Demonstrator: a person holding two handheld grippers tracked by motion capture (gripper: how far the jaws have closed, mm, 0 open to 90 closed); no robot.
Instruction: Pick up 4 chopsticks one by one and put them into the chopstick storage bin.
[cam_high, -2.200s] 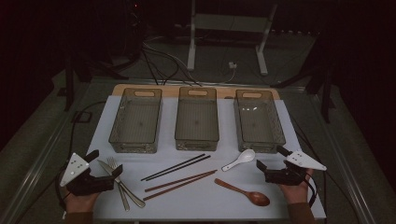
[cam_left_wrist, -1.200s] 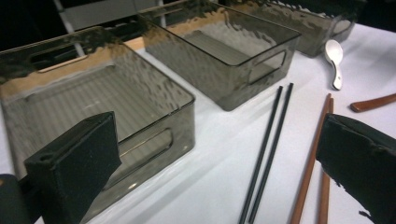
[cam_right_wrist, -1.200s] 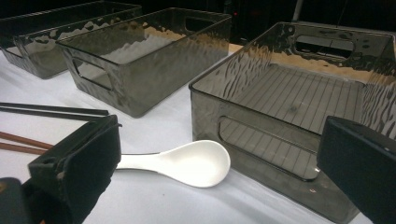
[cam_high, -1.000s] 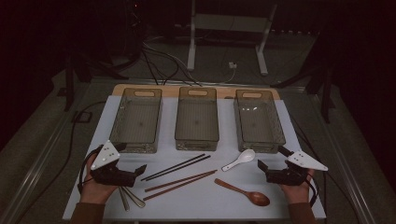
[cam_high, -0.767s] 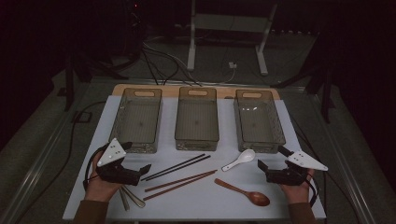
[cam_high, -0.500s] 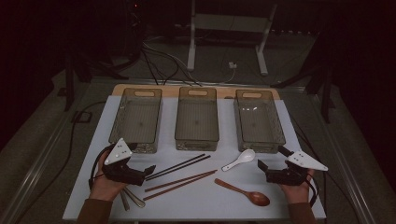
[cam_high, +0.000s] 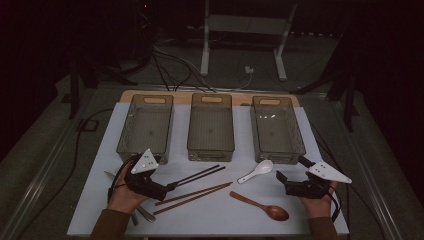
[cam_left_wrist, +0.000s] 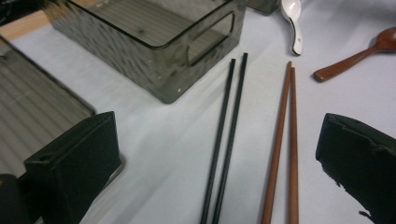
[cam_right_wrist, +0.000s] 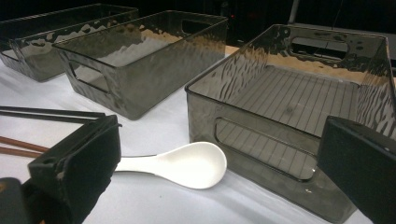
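We see a dark room with a white table (cam_high: 320, 210) in the light. The black chopsticks (cam_left_wrist: 225, 135) lie flat on it, just in front of the middle bin (cam_high: 210, 127), right beside the brown chopsticks (cam_left_wrist: 282, 144). Our left gripper (cam_high: 167, 188) is wide open and empty, low by the near ends of both pairs. Our right gripper (cam_high: 278, 177) is wide open too, near the white spoon (cam_right_wrist: 180, 164) and the right bin (cam_right_wrist: 299, 107). The wooden spoon (cam_high: 260, 205) lies between our hands.

Glossy white spoon (cam_right_wrist: 187, 164), matt wooden spoon (cam_high: 261, 205), smoky rippled plastic bins (cam_right_wrist: 261, 116).
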